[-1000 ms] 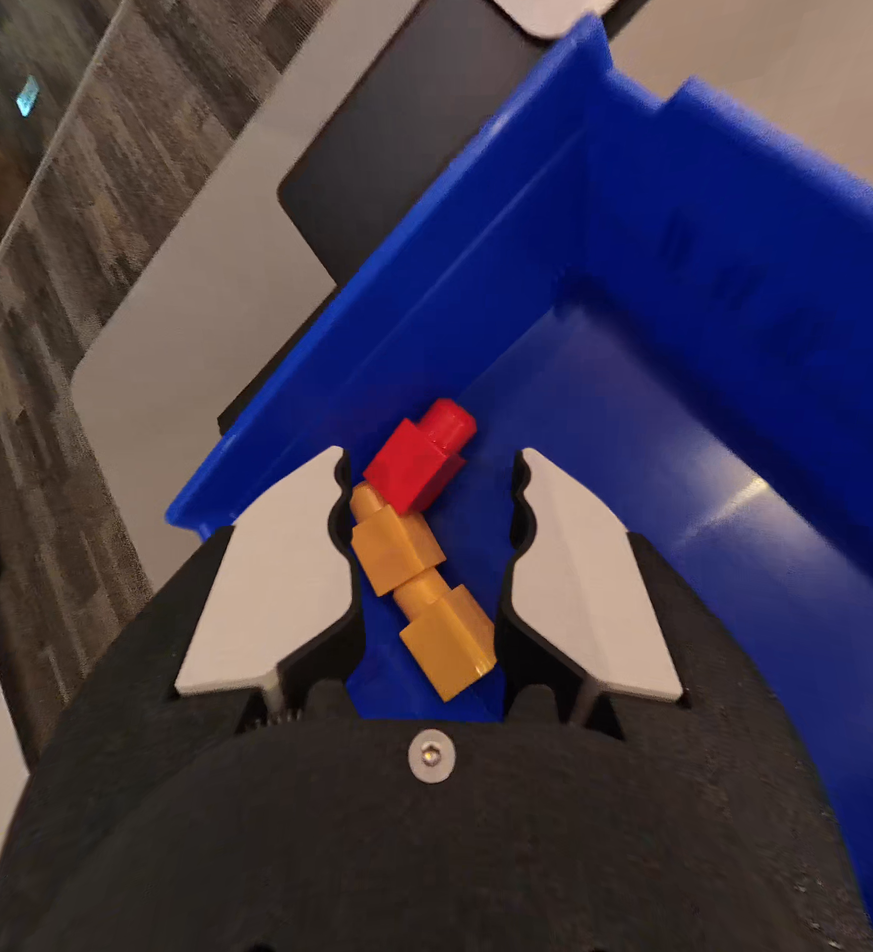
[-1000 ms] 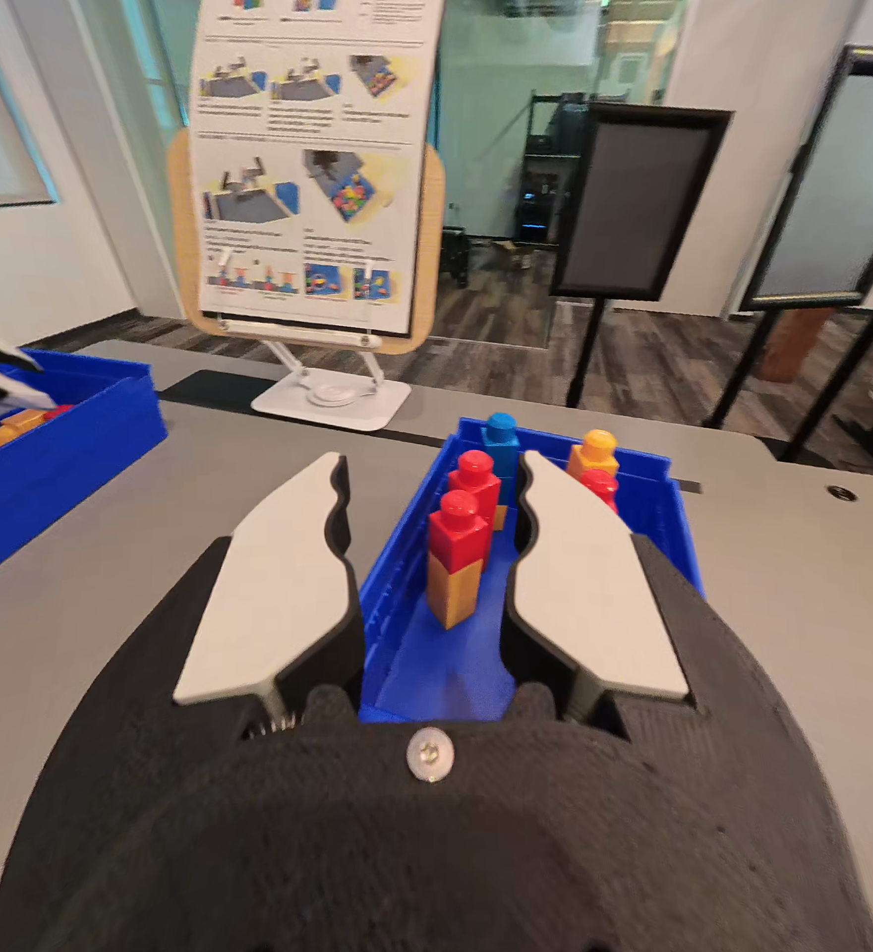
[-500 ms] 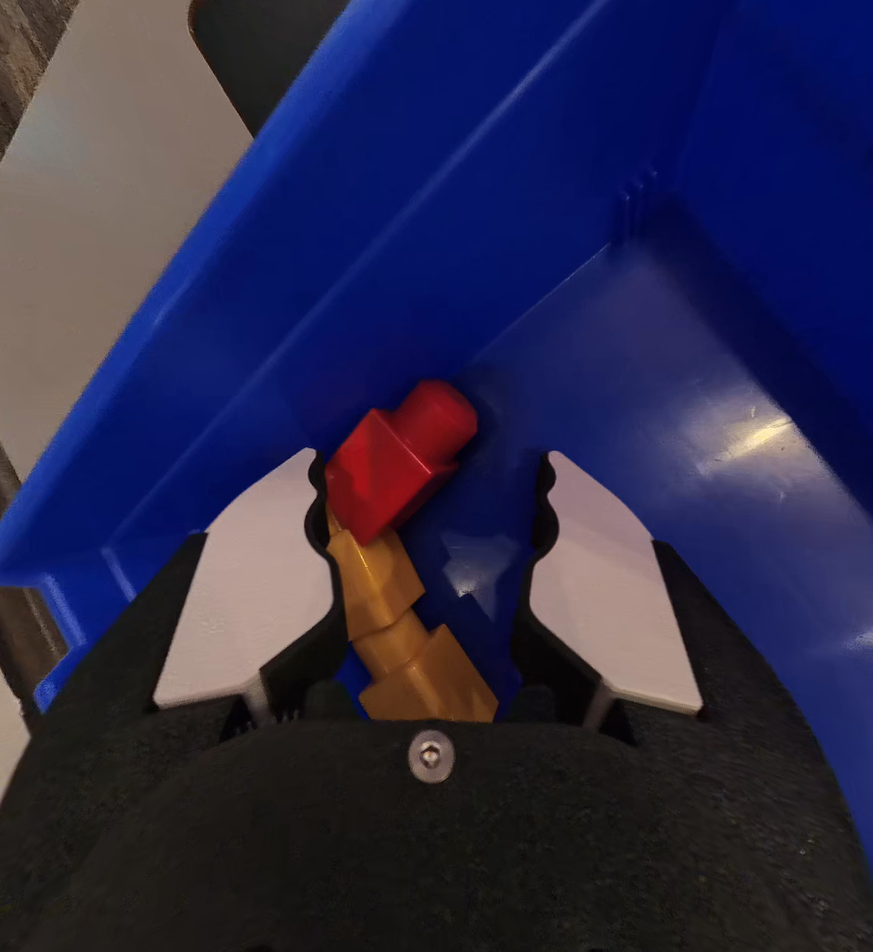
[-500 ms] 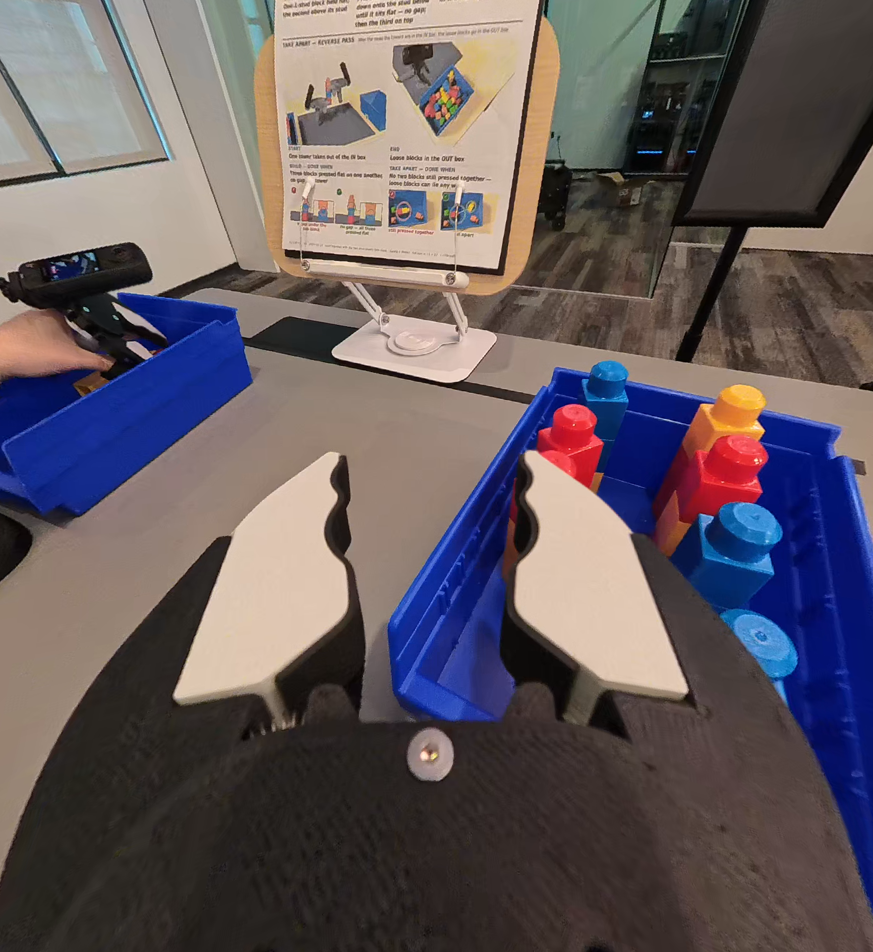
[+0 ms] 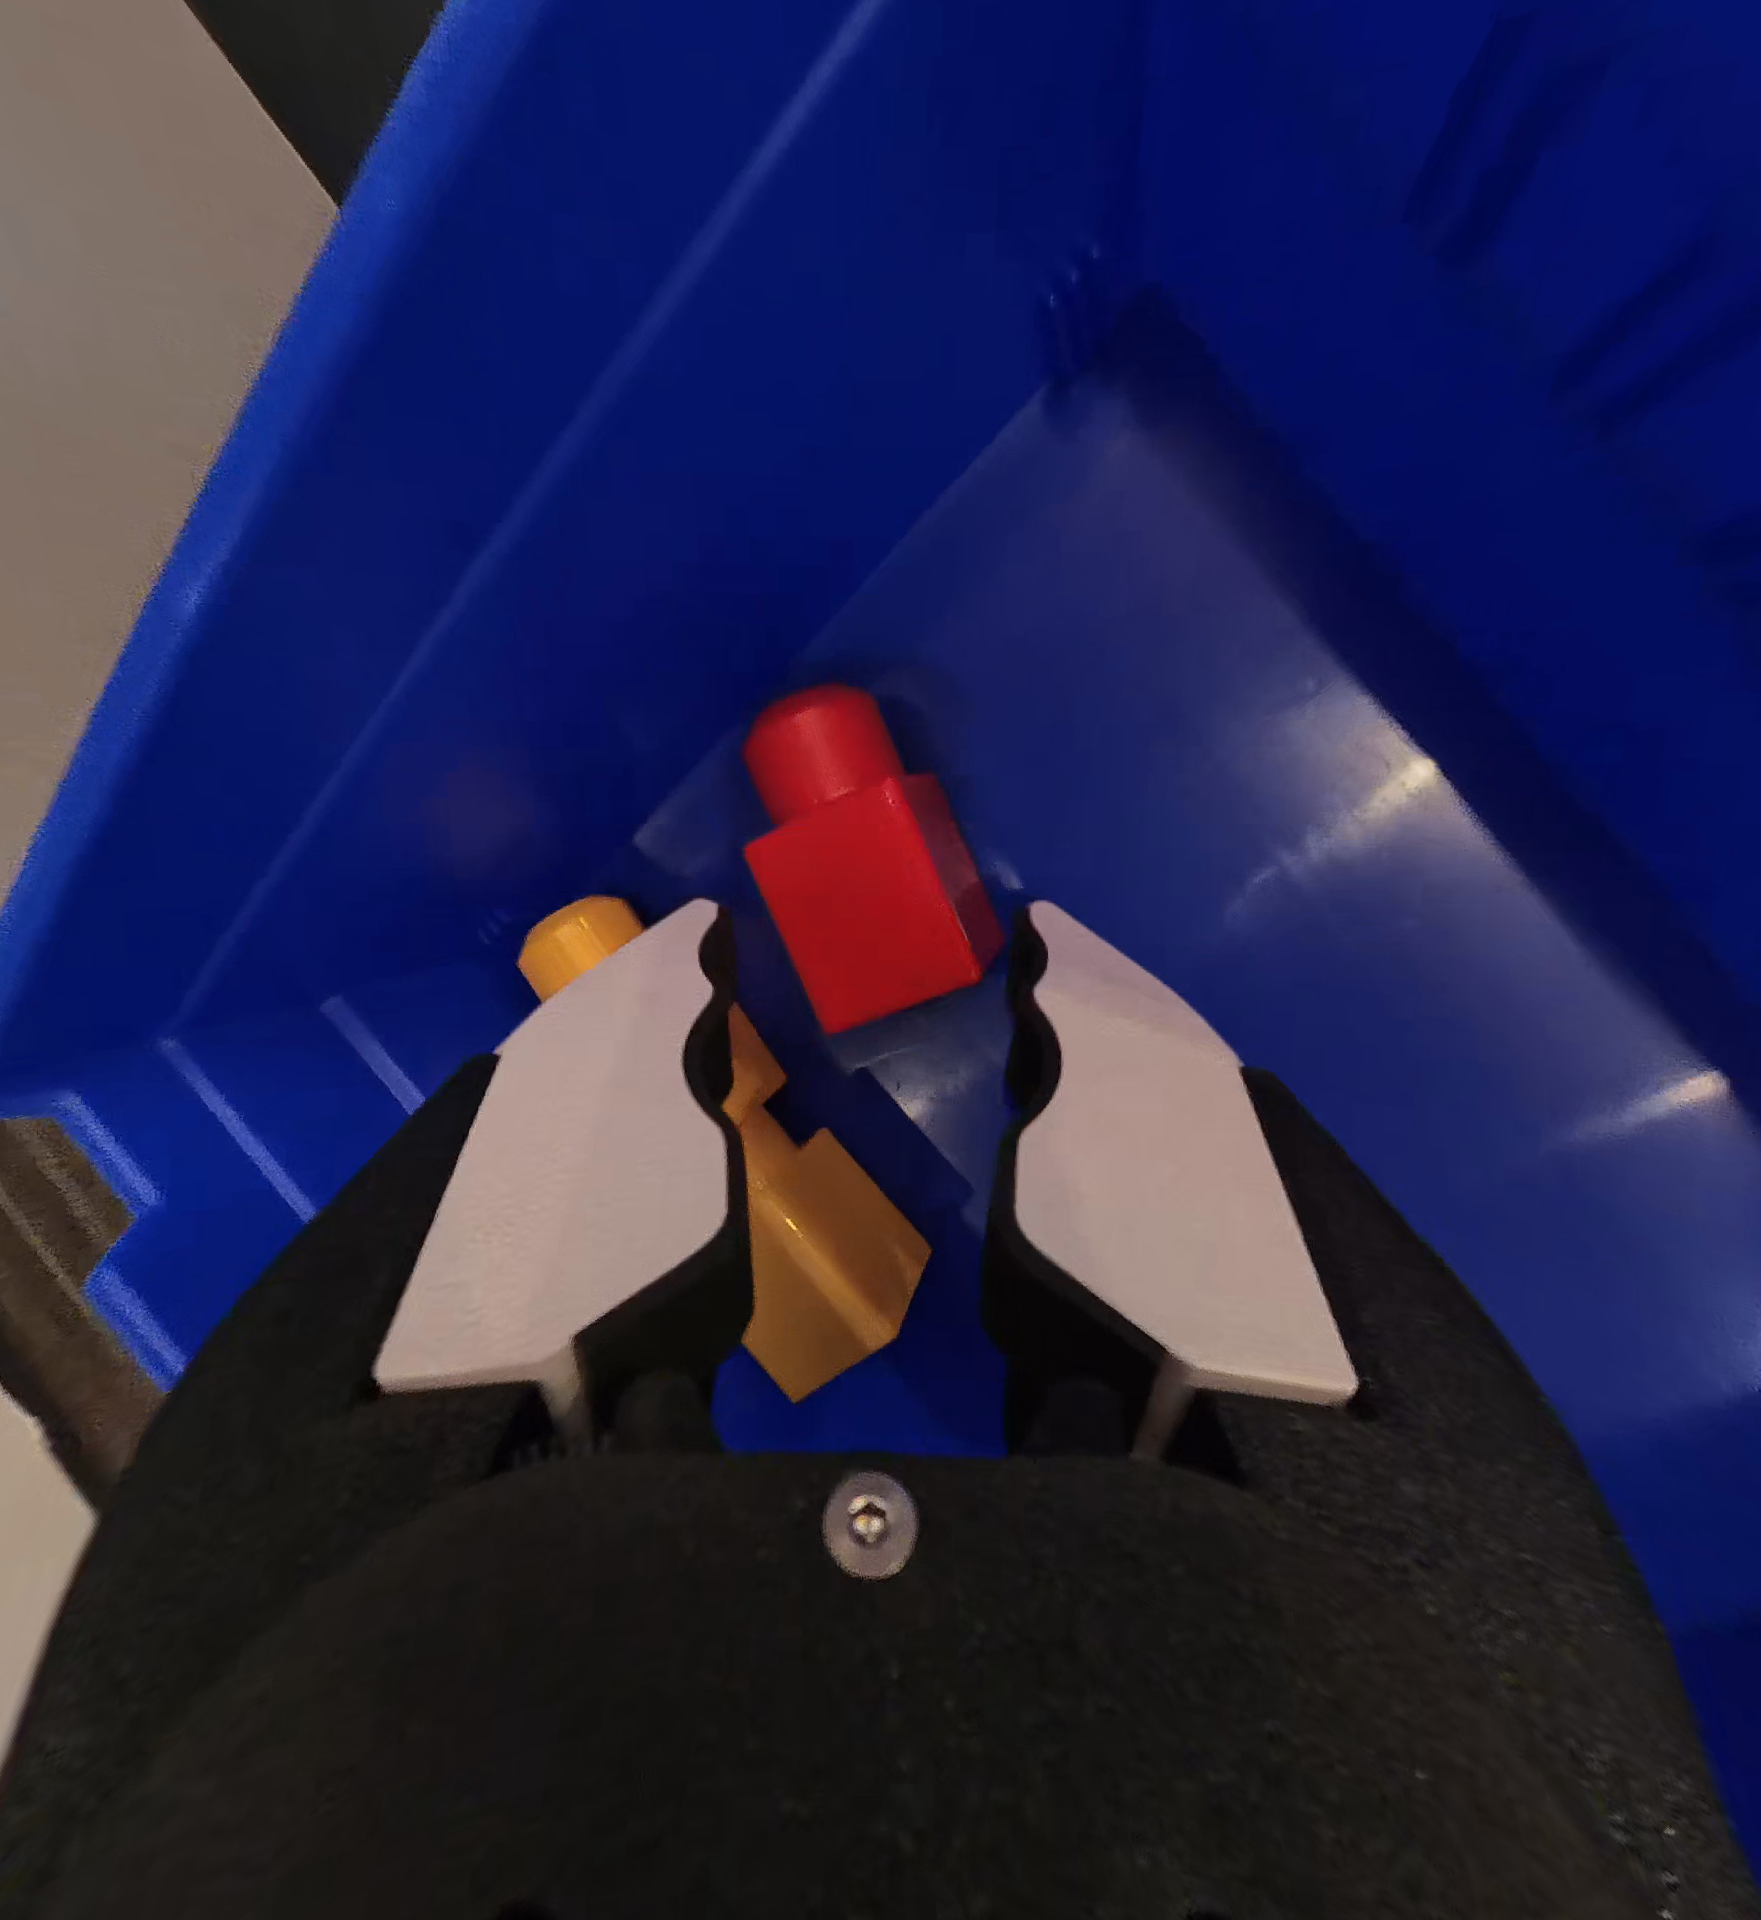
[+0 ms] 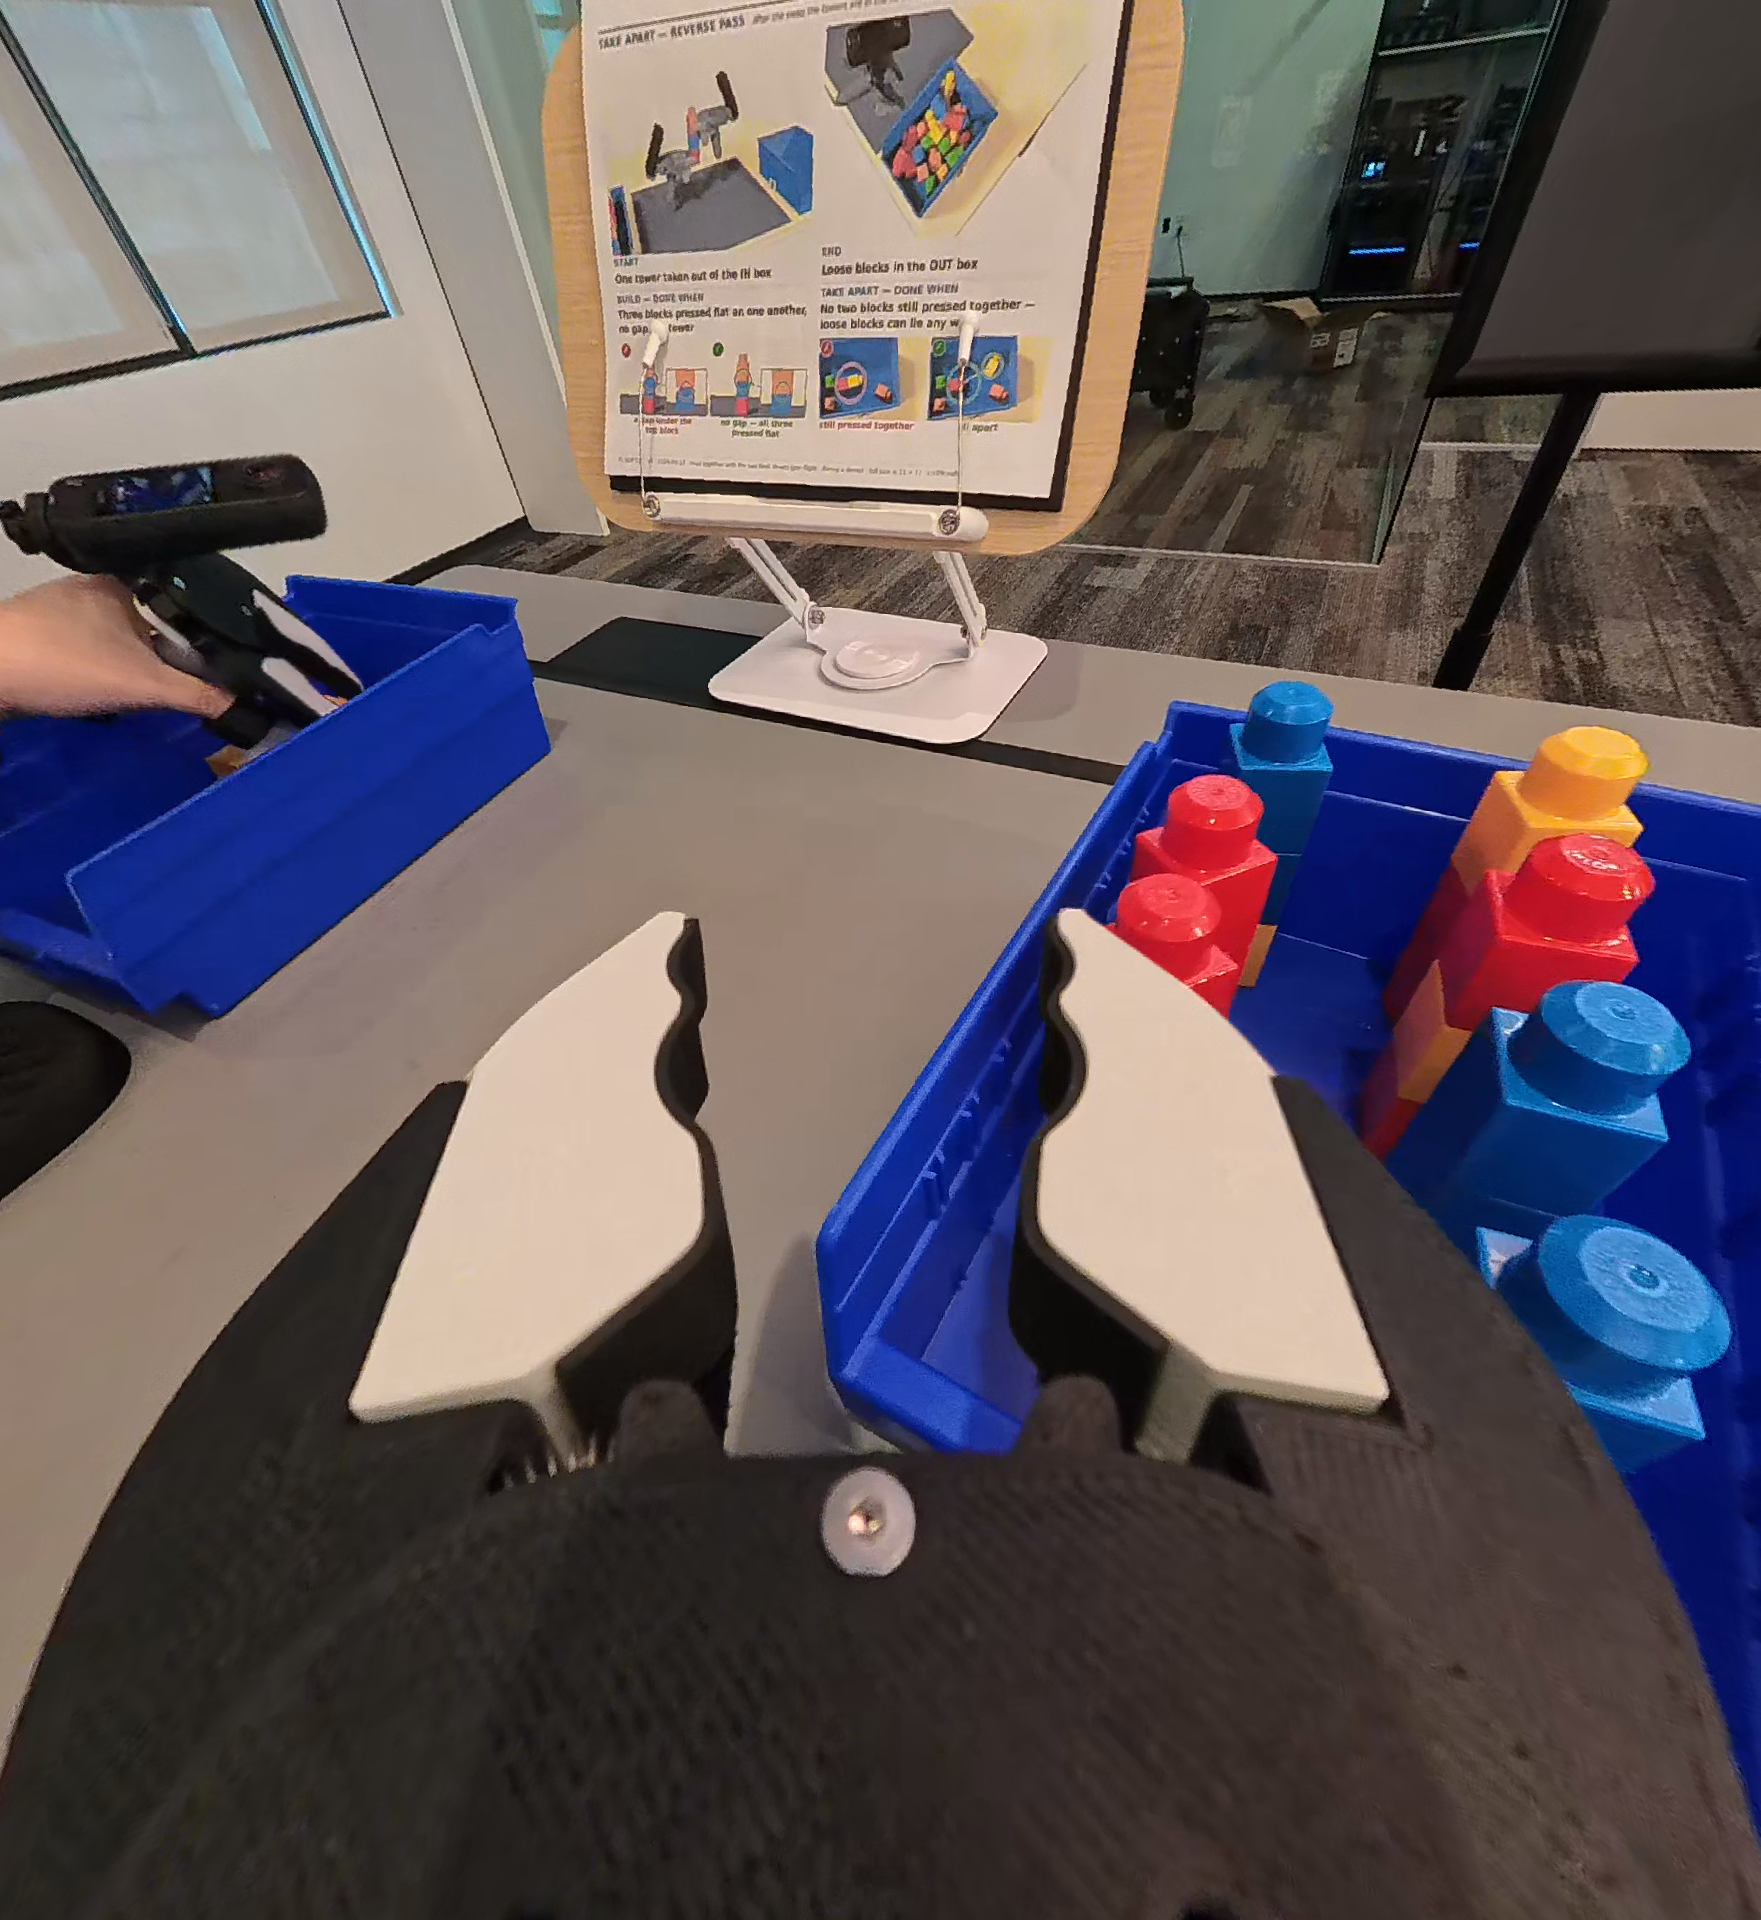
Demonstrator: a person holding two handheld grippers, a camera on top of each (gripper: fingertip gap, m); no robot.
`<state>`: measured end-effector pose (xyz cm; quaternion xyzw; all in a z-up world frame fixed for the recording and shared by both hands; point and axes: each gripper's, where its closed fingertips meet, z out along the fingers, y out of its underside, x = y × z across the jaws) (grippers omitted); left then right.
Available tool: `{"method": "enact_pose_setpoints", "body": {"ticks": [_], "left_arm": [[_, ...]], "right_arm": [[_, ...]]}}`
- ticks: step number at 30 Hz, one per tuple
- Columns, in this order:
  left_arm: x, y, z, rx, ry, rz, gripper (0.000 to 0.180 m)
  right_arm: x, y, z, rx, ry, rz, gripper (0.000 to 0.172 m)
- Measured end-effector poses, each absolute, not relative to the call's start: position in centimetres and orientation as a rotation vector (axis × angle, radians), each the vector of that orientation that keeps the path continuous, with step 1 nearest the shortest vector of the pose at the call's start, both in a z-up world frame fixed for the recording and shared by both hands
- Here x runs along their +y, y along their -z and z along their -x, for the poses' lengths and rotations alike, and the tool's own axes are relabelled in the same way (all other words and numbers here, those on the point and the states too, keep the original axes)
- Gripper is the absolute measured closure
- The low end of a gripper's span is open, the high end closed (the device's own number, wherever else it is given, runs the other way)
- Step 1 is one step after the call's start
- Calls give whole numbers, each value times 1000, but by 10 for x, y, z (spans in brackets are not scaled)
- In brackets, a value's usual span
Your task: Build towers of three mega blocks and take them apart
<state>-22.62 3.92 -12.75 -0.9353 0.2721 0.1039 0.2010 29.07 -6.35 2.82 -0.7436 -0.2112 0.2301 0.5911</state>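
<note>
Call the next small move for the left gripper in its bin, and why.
Probably nudge the left gripper forward until its open fingers straddle the red block, then close. That block lies loose on the floor of the blue bin, just past the fingertips and touching neither pad. The orange blocks, apparently two still joined, lie partly under the left finger; closing now might catch them.

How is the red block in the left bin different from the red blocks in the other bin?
The red block in the left bin lies on its side, alone, joined to nothing. The red blocks in the right bin stand upright, each on top of a tower of other blocks. The lone one lies near loose orange blocks. All are red with one round stud.
</note>
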Motion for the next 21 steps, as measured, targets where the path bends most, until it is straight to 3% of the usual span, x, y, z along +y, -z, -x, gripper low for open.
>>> {"method": "enact_pose_setpoints", "body": {"ticks": [2,11,15,21], "left_arm": [[41,133,227,721,-252,2634,124],[43,127,224,674,-151,2616,138],[44,67,193,661,49,2396,138],[-12,-68,61,916,629,1799,139]], "right_arm": [[-64,-29,-289,-496,-543,1730,109],[-67,-55,-243,-621,-692,1670,111],[-80,-84,-168,-846,-989,1565,113],[-84,-125,-79,-1038,-1426,1311,114]]}}
